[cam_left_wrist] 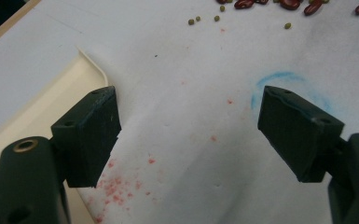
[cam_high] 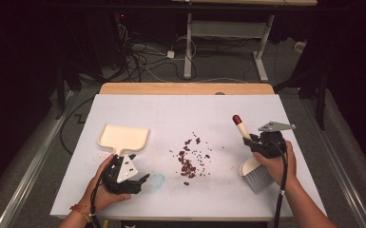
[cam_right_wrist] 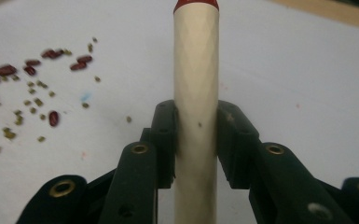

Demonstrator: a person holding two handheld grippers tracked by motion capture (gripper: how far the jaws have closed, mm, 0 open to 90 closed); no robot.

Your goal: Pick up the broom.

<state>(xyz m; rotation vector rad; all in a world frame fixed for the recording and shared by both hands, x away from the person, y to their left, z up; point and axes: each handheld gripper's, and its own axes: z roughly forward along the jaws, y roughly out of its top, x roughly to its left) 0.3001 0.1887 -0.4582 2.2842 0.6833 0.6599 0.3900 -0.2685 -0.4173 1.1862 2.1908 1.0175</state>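
Observation:
A cream dustpan [cam_high: 123, 137] lies flat at the left of the white table cover. Red and small green beans [cam_high: 190, 159] are scattered at the centre. My left gripper [cam_high: 138, 169] stands open just below the dustpan's handle, holding nothing. In the left gripper view its jaws [cam_left_wrist: 189, 130] stand wide apart over bare cover, with the dustpan's edge [cam_left_wrist: 42, 102] beside the left jaw. My right gripper [cam_high: 250, 140] is shut on the cream handle of a brush [cam_high: 241, 127] with a red tip. The grey bristles [cam_high: 257, 176] point toward me. In the right gripper view both jaws [cam_right_wrist: 196, 135] clamp the handle [cam_right_wrist: 196, 70].
A faint blue ring [cam_high: 158, 179] is drawn on the cover by the left gripper, and also appears as a blue mark [cam_left_wrist: 279, 79] near its right jaw. The table's wooden far edge [cam_high: 185, 88] borders a floor with cables and a desk frame [cam_high: 228, 33].

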